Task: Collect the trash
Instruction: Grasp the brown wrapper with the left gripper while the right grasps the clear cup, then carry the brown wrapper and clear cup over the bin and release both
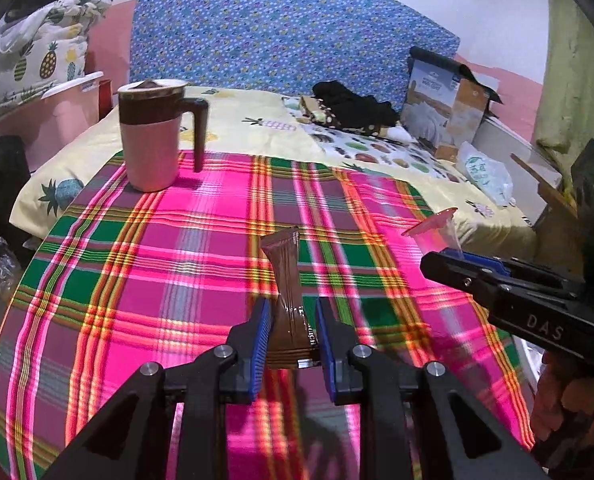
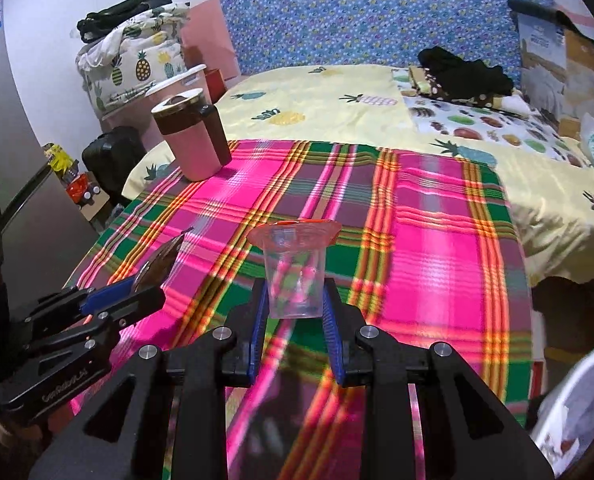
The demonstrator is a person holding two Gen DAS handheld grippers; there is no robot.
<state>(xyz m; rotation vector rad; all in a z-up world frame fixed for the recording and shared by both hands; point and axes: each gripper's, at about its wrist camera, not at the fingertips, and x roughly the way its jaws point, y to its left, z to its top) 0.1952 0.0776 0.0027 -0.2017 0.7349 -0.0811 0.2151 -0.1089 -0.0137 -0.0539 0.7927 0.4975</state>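
The left gripper [image 1: 293,340] is clamped on one brown wrapper [image 1: 288,280], its blue pads pressing both sides of the lower half while the twisted top sticks up above a plaid cloth [image 1: 157,264]. The right gripper [image 2: 295,320] is clamped on one clear cup [image 2: 295,268] with a red rim, held upright between the pads; nothing can be made out inside it. Each tool shows in the other's view: the right one comes in from the right edge of the left view with the cup at its tip, and the left one [image 2: 137,292] comes in low on the left of the right view with the wrapper [image 2: 163,264] at its tip. The two tools sit side by side, apart.

Low at the right edge of the right view is a white bin [image 2: 577,412] with some scraps in it, below the cloth's near right edge.

The cloth between the tools and the far end lies bare. Near its far left corner stands one pink mug [image 1: 153,136] with a brown lid and handle, upright, well apart from both tools. Beyond the cloth's far edge runs a yellow sheet [image 1: 249,120], then dark clothes [image 1: 353,108] and a box [image 1: 445,104] at the far right, and a blue headboard [image 1: 281,28] behind.
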